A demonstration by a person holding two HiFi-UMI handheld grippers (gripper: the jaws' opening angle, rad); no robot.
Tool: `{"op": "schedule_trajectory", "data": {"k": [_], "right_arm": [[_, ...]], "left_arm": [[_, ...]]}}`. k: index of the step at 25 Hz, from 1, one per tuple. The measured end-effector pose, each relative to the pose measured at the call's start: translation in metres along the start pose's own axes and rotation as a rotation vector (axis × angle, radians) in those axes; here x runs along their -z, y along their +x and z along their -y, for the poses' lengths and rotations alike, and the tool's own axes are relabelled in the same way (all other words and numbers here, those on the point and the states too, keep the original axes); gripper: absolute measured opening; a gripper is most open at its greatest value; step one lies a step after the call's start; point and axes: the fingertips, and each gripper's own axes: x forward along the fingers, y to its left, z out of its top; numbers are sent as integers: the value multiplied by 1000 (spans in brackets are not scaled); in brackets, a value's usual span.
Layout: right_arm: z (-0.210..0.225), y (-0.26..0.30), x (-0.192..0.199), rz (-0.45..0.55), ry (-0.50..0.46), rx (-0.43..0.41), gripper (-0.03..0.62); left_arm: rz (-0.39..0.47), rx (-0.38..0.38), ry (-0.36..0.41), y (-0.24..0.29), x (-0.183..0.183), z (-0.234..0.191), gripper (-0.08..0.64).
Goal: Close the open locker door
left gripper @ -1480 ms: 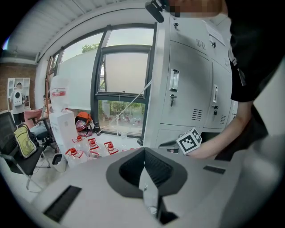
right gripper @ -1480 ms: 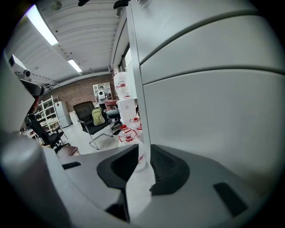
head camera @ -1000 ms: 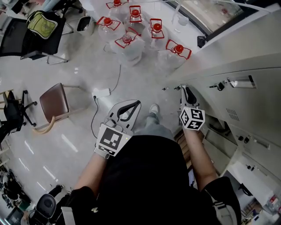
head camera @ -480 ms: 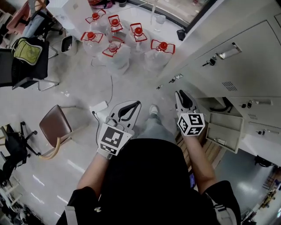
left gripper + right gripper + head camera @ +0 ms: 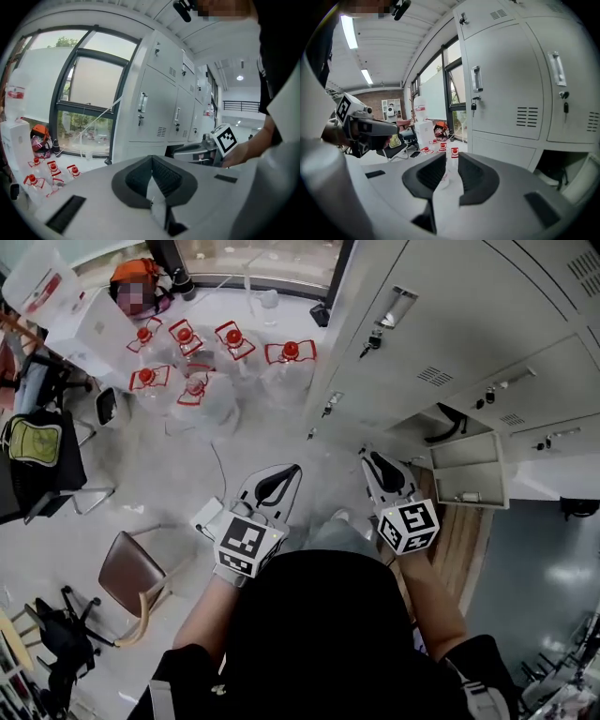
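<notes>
1. The left gripper (image 5: 152, 158) has its jaws closed tip to tip on nothing. The right gripper (image 5: 450, 161) has its jaws a narrow gap apart, also empty.
2. Each gripper's cube carries black-and-white square markers. No writing can be read.
3. The open locker door (image 5: 469, 472) swings out just right of the right gripper, low in the grey lockers (image 5: 441, 324). Something dark and curved sits in its compartment.
4. Clear red-capped jugs (image 5: 206, 404) stand grouped on the floor; I cannot tell what is in them.
5. Only the head view shows the brown chair (image 5: 127, 568).
</notes>
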Motion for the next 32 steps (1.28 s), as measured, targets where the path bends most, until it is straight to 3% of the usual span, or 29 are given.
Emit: {"op": "schedule_trajectory", "data": {"k": [8, 12, 22, 32], "right_arm": [[36, -59, -41, 79, 24, 35, 94], [57, -78, -60, 142, 20, 45, 92], [77, -123, -117, 263, -1, 36, 84], [82, -138, -139, 327, 9, 10, 83]], "left_arm": [[-16, 74, 16, 51, -21, 41, 21], [10, 108, 61, 74, -45, 60, 21], [117, 138, 90, 82, -114, 98, 21], [173, 153, 106, 91, -139, 119, 21]]}}
